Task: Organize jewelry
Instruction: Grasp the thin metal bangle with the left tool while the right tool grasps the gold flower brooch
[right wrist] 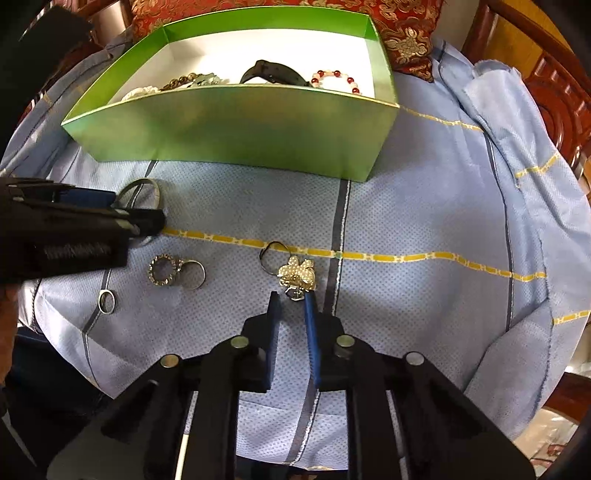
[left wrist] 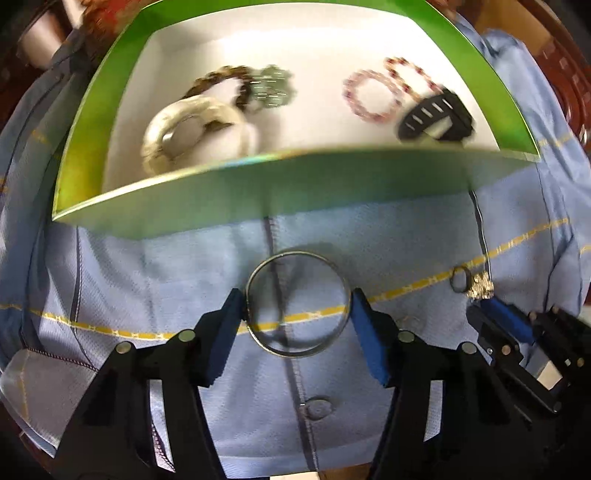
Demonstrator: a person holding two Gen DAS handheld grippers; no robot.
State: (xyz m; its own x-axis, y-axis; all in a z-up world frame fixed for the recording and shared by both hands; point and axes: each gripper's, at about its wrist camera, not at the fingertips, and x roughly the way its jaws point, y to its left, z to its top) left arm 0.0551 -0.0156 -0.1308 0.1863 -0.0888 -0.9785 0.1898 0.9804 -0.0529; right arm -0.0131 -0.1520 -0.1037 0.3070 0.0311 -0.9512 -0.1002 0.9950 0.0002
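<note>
The left gripper (left wrist: 297, 308) clamps a thin silver bangle (left wrist: 297, 303); lift it level over the green box (left wrist: 229, 199) wall. The right gripper (right wrist: 291, 301), narrowly parted, nears a rhinestone flower ring (right wrist: 297, 275).

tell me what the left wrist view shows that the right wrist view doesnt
Only the left wrist view shows the left gripper closed on the thin metal bangle and the box floor with the white bracelet whole. Only the right wrist view shows the sparkly ring pair, the small plain ring and the red cushion. Both share the green box, the flower ring at the right gripper, and the blue cloth.
</note>
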